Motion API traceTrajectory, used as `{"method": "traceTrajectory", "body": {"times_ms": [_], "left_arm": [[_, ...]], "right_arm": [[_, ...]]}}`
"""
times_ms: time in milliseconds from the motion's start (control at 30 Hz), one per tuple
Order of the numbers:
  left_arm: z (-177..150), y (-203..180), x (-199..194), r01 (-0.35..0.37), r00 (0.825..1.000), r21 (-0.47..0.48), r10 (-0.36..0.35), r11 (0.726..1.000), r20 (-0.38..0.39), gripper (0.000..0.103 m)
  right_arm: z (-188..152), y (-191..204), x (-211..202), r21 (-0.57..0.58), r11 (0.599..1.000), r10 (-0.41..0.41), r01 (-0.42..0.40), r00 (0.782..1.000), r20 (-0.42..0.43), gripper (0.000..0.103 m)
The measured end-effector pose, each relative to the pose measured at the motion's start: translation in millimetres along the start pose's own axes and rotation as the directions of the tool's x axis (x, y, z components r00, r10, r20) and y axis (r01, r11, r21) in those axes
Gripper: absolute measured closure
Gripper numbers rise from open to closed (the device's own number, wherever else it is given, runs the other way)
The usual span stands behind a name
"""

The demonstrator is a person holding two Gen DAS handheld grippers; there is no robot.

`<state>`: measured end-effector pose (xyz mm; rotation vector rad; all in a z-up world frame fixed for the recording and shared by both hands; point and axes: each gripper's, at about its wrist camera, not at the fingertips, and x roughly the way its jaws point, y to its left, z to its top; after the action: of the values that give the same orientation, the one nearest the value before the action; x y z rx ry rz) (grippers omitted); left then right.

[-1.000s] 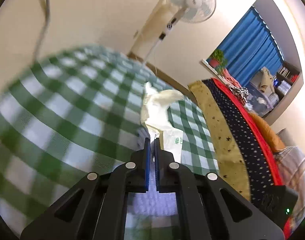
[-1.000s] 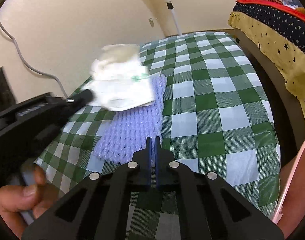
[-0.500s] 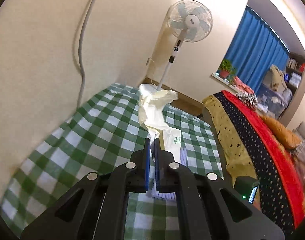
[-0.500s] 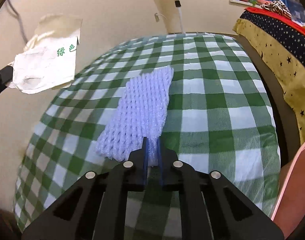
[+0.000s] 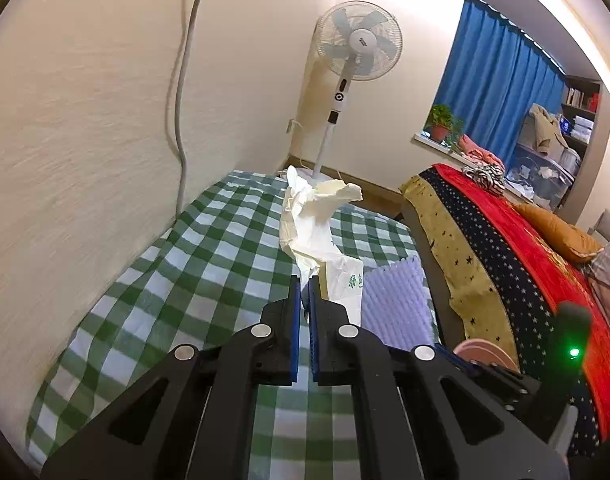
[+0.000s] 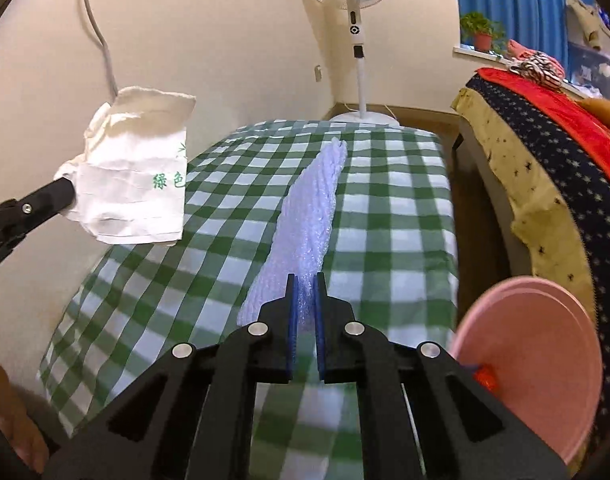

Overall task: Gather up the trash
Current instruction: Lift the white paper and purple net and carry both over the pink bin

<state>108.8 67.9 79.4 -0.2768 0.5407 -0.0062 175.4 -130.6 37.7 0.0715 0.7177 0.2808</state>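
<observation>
Right now my left gripper (image 5: 301, 296) pinches the crumpled white paper bag (image 5: 317, 224) and my right gripper (image 6: 304, 296) clamps the purple foam net (image 6: 311, 216) above the checked desk (image 6: 389, 216), and I fear either thin pinch slipping before the pink bin (image 6: 533, 360).

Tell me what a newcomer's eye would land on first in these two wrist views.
First, the two pieces of trash in the air over the green checked table: the left gripper is shut on a crumpled white paper bag with green print, and the right gripper is shut on a lilac foam net sleeve. Next, the pink bin at the table's right edge, and the white standing fan by the far wall.
</observation>
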Motion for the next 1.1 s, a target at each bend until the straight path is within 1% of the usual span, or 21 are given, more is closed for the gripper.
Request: {"method": "traceTrajectory", "body": {"times_ms": [167,267,400,500,667,833,1033,1100], "left_arm": [[-17,-10,-18,0.018,1.000,0.027,-0.018,0.999,0.000,0.099],[-29,-16,-25,0.039,0.999,0.032,-0.038,0.999,-0.007,0.099],[-43,-28,-34,0.076,0.997,0.068,-0.076,0.995,0.000,0.099],[-51,-36,-39,0.099,0.995,0.094,-0.100,0.991,0.000,0.099],[-55,-44,-40,0.117,0.993,0.117,-0.118,0.986,-0.002,0.099],[-57,-53,-36,0.121,0.993,0.134,-0.122,0.983,-0.005,0.099],[-65,-67,-32,0.125,0.992,0.178,-0.125,0.976,-0.015,0.099],[-68,-71,-29,0.127,0.992,0.191,-0.125,0.973,-0.021,0.099]], "right_arm": [[-14,-7,-40,0.018,1.000,-0.026,0.025,1.000,0.011,0.095],[-20,-10,-62,0.016,0.999,-0.043,0.042,0.999,0.026,0.095],[-27,-19,-92,0.018,0.998,-0.062,0.062,0.997,0.044,0.095],[-31,-32,-115,0.034,0.996,-0.081,0.079,0.995,0.064,0.095],[-34,-52,-145,0.065,0.994,-0.098,0.092,0.991,0.088,0.095],[-38,-70,-161,0.070,0.990,-0.127,0.119,0.986,0.111,0.095],[-52,-86,-160,0.094,0.982,-0.174,0.163,0.977,0.125,0.095],[-57,-95,-158,0.119,0.977,-0.191,0.176,0.974,0.123,0.095]]}}
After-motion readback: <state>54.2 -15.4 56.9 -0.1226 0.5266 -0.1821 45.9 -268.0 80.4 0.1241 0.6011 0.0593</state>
